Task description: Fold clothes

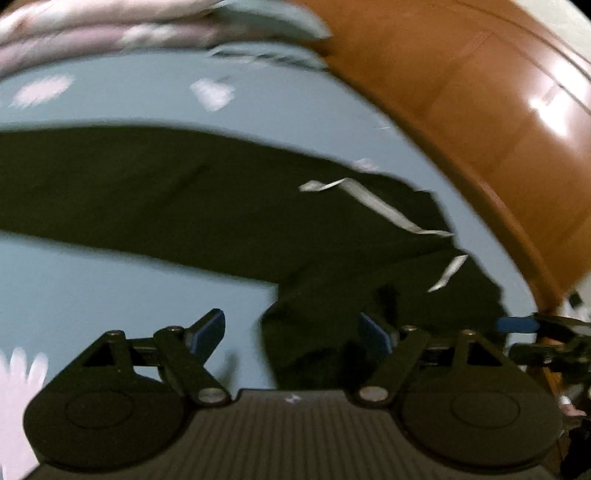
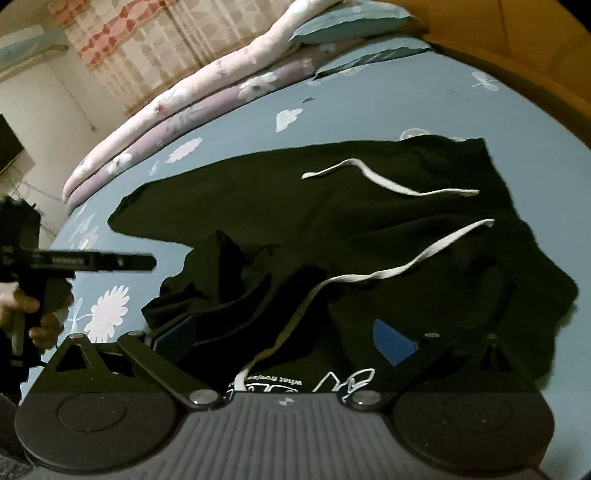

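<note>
A black hoodie (image 2: 332, 221) with white drawstrings (image 2: 388, 275) lies rumpled on the blue flowered bedsheet (image 2: 369, 110). In the right wrist view my right gripper (image 2: 284, 338) is open low over the near bunched part, with cloth lying between its blue pads (image 2: 391, 341) and white print at the frame's bottom. The left wrist view is blurred. There my left gripper (image 1: 291, 332) is open above the hoodie (image 1: 184, 192) at its near edge, half over bare sheet (image 1: 92, 295). The right gripper's blue tip (image 1: 517, 325) shows at the far right.
Rolled pink and lilac quilts (image 2: 177, 110) and a blue pillow (image 2: 351, 18) lie along the far side of the bed. A wooden headboard (image 1: 480, 92) curves around the right. A hand (image 2: 22, 306) holds the left gripper (image 2: 92, 260) at the left edge.
</note>
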A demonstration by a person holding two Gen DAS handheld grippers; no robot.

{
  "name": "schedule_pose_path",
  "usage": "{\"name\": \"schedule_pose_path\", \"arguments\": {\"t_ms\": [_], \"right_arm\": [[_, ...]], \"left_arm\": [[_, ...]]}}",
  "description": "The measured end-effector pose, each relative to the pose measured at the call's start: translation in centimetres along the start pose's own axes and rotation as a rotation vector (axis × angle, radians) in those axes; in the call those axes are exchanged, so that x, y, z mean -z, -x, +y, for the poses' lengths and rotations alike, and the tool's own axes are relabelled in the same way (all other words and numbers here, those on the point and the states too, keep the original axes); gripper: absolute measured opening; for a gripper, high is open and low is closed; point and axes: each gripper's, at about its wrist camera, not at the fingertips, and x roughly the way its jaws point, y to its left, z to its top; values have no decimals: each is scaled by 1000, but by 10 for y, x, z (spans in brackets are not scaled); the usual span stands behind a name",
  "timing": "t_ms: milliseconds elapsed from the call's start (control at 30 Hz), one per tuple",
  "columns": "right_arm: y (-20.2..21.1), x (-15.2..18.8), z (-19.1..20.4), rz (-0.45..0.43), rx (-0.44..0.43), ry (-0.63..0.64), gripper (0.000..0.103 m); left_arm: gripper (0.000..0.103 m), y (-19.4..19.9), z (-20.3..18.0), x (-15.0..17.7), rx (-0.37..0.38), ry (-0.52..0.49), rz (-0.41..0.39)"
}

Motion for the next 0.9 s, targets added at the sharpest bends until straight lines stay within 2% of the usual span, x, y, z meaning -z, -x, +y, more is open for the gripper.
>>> {"name": "schedule_pose_path", "arguments": {"t_ms": [100,233,300,367,400,433,467,500,633,700,900], "right_arm": [[-6,-1,1,13,-14,5,103],[-14,-2,3,31,-34,11,103],[-17,-2,4,39,-41,14,103],[-15,0,4,38,-36,11,103],[-14,1,5,37,-34,9,103],[-12,2,5,35,-34,7,103],[-10,3,5,33,-31,4,103],[-9,4,5,32,-28,0,103],[-8,5,5,35,-5,-10,103],[-9,5,7,35,-3,-10,103],[-24,2,17,61,1,-15,103]], "left_arm": [[77,-8,10,13,17,58,42],[77,-26,9,19,58,63,66],[72,-40,7,19,67,75,92],[52,-52,5,20,74,84,113],[33,-53,4,21,76,80,111],[22,-53,2,21,81,74,109],[12,-52,1,21,82,69,109],[8,-50,0,21,72,63,103],[1,-27,4,21,39,63,39],[1,-7,9,20,16,66,-3],[1,52,35,23,-130,92,-117]]}}
